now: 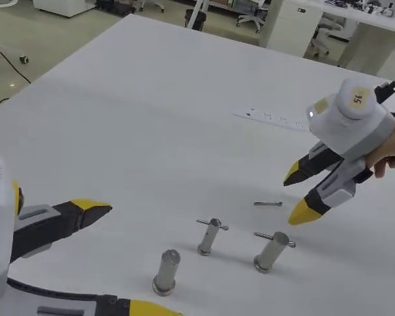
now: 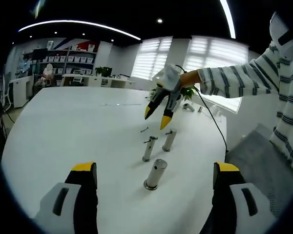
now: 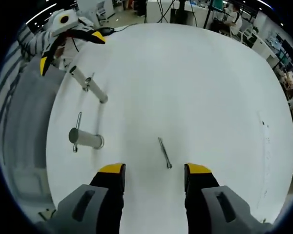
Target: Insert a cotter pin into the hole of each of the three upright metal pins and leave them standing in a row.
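The white table [image 1: 151,99] is lit brightly and evenly from overhead, and faint, soft shadows are cast on it by the metal pins [image 1: 209,238]. In the left gripper view the ceiling light strips [image 2: 73,21] and windows [image 2: 215,51] are blown out (the ceiling between is dark). Straight lines are bent toward both gripper views' edges.

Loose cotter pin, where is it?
In the head view, the loose cotter pin lies flat on the table, just left of the right claw.

Loose cotter pin [image 1: 268,204] on table [image 1: 151,118]. Right gripper [image 1: 291,199] beside it, fingers [image 1: 305,212] apart. Three metal pins [image 1: 208,241] near it.
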